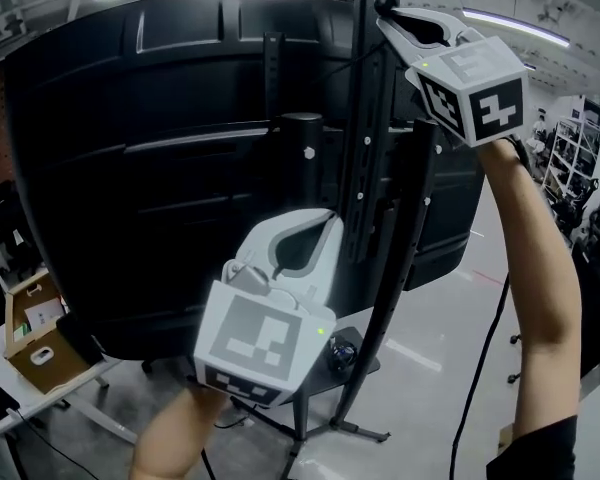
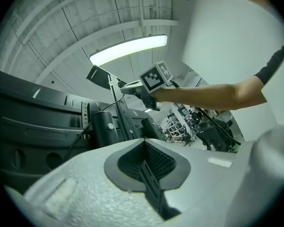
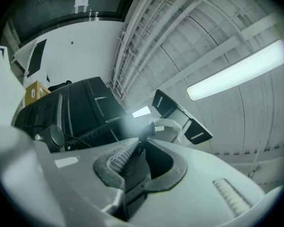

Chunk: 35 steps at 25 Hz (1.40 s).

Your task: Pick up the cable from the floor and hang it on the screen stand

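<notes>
We see grainy matt white plastic on the left gripper (image 2: 144, 143) and right gripper (image 3: 142, 140), with ribbed black pads (image 2: 162, 162). The screen (image 1: 130, 168) is smooth, faintly glossy black plastic, the stand (image 1: 365, 168) matt black metal, the box (image 1: 40, 363) cardboard, the floor (image 1: 440, 368) glossy.

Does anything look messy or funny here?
Yes. A thin black cable dangles loose down past the person's arm. Its end is pinched in the right gripper near the top of the black metal screen stand, not hung yet.
</notes>
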### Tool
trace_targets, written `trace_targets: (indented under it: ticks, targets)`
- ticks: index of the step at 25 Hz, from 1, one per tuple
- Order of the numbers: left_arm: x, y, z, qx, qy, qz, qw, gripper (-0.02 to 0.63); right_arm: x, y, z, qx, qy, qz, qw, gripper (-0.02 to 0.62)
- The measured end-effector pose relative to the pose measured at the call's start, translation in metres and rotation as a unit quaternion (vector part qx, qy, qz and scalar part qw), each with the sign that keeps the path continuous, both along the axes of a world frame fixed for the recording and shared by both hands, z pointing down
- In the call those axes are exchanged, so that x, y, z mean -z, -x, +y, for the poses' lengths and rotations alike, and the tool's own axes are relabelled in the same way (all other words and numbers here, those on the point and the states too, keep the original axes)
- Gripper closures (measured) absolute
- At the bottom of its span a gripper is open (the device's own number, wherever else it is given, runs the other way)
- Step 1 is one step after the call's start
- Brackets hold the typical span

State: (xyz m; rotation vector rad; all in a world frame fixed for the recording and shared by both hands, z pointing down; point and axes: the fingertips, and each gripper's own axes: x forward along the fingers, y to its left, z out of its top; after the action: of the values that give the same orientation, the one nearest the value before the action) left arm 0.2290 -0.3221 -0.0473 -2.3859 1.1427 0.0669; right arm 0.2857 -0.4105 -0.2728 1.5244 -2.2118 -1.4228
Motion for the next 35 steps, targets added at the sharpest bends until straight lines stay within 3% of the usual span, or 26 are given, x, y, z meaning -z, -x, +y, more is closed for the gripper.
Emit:
trace_targets:
  ticks: [5, 13, 23, 35]
  targets:
    - [0.0, -0.021, -0.001, -0.001, 0.0, -0.005, 1.0, 0.603, 0.0, -0.064, -0.009, -0.016, 0.013, -0.058, 0.998, 0.549]
    - [-0.006, -0.063, -0.013, -0.005, 0.015, 0.006, 0.9999, 0.603, -0.035, -0.143, -0.036, -0.032, 0.057, -0.096, 0.993, 0.548]
    - [-0.018, -0.108, -0.022, 0.008, 0.024, -0.003, 0.9997, 0.603, -0.062, -0.18, -0.07, -0.013, 0.085, -0.099, 0.991, 0.548]
    - [-0.03, -0.119, -0.043, 0.046, 0.04, 0.0, 0.9981, 0.603, -0.12, -0.213, -0.091, 0.042, 0.126, -0.201, 0.971, 0.548]
